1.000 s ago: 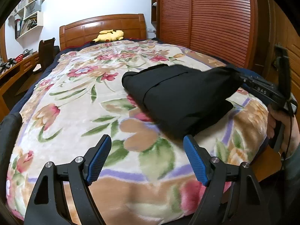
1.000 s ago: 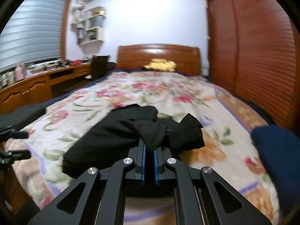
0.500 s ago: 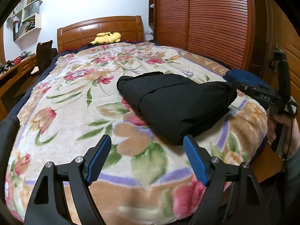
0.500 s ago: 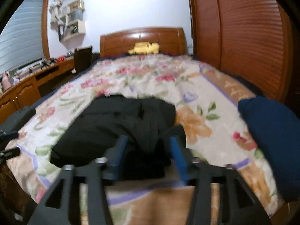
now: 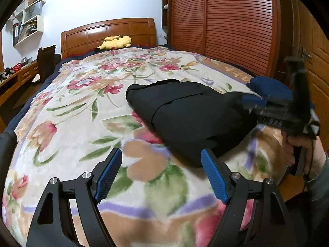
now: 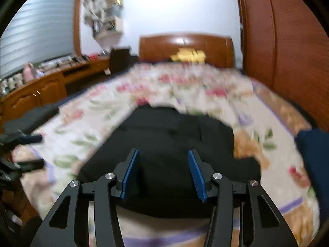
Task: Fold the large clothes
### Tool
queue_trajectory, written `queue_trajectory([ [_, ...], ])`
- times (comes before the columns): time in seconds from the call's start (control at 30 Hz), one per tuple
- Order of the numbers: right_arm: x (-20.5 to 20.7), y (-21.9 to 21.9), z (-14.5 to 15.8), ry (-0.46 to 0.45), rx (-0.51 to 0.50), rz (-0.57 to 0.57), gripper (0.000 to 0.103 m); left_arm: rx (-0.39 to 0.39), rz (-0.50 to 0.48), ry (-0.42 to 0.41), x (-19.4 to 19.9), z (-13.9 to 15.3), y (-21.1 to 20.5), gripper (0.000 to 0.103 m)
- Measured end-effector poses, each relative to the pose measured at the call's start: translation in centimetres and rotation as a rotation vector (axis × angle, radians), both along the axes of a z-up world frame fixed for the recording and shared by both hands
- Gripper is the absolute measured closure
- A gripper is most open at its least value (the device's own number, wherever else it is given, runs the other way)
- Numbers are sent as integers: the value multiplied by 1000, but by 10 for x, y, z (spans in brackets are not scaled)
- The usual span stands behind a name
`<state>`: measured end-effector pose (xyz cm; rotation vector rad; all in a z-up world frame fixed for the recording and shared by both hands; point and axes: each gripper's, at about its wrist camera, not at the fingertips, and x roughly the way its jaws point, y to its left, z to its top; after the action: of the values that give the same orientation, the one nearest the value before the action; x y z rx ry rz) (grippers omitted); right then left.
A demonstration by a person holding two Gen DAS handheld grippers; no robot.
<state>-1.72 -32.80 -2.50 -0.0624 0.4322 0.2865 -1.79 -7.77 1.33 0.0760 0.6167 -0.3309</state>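
While its jaws are closing, the right gripper hangs over the folded black garment at centre frame, pads parted with cloth beneath but nothing pinched. Low in its own view, the left gripper stands wide and empty above the floral blanket. One black garment, one folded navy garment at right, one yellow plush toy at top.

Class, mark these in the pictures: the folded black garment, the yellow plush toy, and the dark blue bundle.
Folded black garment (image 5: 191, 111): left wrist view, middle of its top.
Yellow plush toy (image 5: 116, 42): left wrist view, its body by the headboard.
Dark blue bundle (image 6: 314, 150): right wrist view, its near face.
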Motion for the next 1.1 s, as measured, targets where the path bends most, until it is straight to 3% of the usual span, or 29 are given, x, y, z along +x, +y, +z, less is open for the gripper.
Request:
queue_trajectory([
  [0.1, 22, -10, -14, 105, -16, -13, 54, -12, -13, 4, 8, -2, 1, 23],
  [0.23, 31, -12, -28, 163, -56, -3, 56, -22, -34, 2, 25, -5, 0, 23],
  [0.43, 39, 3, -29, 140, -113, -15, 56, -48, -54, 28, 62, -9, -5, 23],
  [0.63, 35, 11, -34, 130, -110, -30, 56, -22, -58, 35, 102, -12, -12, 23],
  [1.1, -17, -8, -35, 33, -83, -50, 56, 32, -30, 55, 170, -25, -18, 23],
])
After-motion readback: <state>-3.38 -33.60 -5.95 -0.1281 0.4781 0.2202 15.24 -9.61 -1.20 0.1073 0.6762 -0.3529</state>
